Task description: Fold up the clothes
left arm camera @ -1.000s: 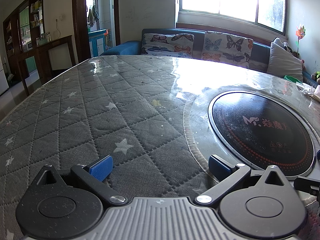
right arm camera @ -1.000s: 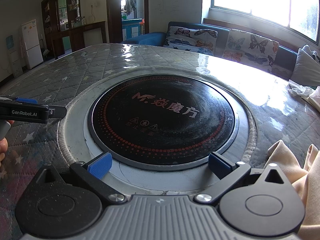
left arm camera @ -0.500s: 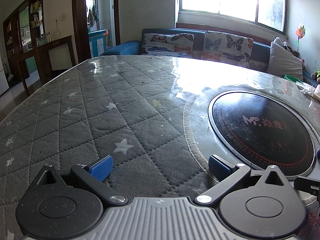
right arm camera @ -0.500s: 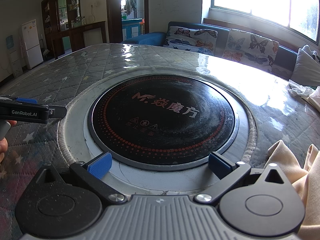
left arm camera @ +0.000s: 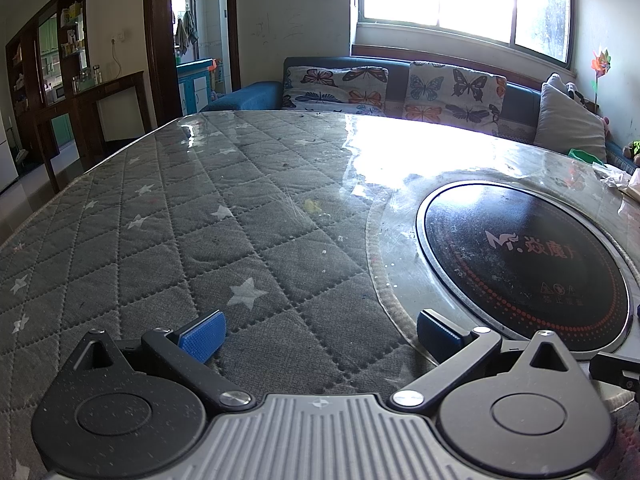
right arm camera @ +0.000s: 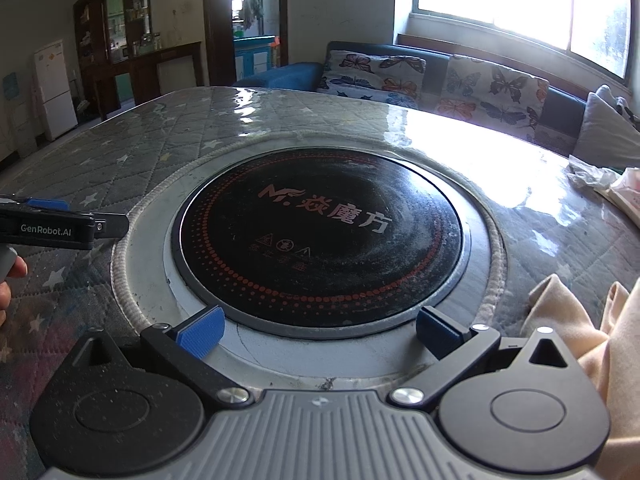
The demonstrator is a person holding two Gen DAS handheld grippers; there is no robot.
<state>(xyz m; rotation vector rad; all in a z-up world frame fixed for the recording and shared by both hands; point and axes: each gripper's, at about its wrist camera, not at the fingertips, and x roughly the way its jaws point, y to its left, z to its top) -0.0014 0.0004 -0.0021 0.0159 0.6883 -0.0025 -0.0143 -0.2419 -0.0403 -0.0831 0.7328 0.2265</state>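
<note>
Over the quilted grey tabletop [left arm camera: 192, 216], both tools hang low with nothing between their blue pads. Left hand-held gripper [left arm camera: 318, 334] has its jaws spread wide above the star-print cover, just beside the round black hob [left arm camera: 520, 256] set into the surface. Right hand-held gripper [right arm camera: 318, 332] is likewise wide open, straddling the near rim of that hob [right arm camera: 320, 236]. Cream cloth [right arm camera: 576, 320] lies crumpled at the right one's right side, close to its right finger, untouched by the pads. A sofa [left arm camera: 392, 88] stands behind, under the window.
</note>
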